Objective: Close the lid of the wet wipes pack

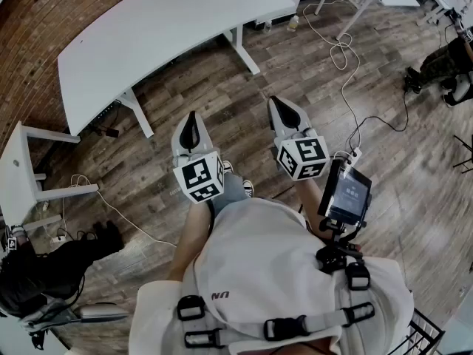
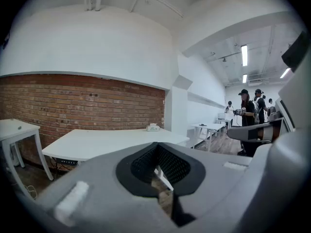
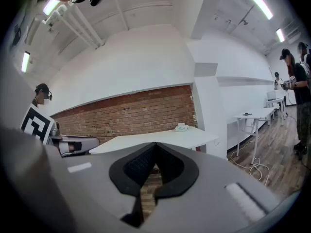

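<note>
Far off on the curved white table (image 2: 107, 142), the small pale wet wipes pack (image 2: 153, 126) could slide if the clenched, empty left gripper (image 2: 156, 144) and right gripper (image 3: 155, 144) press carelessly.

The small white wet wipes pack (image 2: 153, 127) is sitting far back on the curved white table (image 1: 170, 28). The left tool (image 1: 191, 120) and right tool (image 1: 284, 109) are hovering side by side over the wooden plank floor (image 1: 222, 87) before it.

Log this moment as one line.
left hand-held gripper: shut, empty | right hand-held gripper: shut, empty | wet wipes pack: on white table, far off, lid unclear
</note>
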A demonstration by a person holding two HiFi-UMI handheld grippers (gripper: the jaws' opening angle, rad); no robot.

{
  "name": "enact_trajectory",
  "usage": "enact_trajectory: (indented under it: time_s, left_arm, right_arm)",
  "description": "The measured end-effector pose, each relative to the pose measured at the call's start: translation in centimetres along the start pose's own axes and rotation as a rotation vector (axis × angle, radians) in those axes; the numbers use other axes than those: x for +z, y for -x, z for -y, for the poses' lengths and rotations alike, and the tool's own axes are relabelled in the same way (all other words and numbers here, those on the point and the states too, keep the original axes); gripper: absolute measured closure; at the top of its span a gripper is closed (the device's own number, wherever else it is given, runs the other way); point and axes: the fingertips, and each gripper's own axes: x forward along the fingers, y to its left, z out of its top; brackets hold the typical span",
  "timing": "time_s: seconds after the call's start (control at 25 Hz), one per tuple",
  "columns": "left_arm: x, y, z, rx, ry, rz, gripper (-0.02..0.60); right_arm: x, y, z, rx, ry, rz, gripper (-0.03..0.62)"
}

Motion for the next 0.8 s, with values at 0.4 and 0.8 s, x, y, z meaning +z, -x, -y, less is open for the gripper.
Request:
enact_trajectory:
  time_s: [0.4, 0.8]
  left_arm:
    - [0.8, -9.9, 0.3, -0.078, -0.01, 0.022, 0.583]
    - [4.5, -24.4, -3.3, -0.145, -0.033, 0.028, 0.583]
  right_arm:
    - [0.5, -8.6, 2.7, 0.009, 0.015, -0.002, 0.588]
    - [4.9, -23.6, 6.4, -0.006, -0.007, 0.03, 0.588]
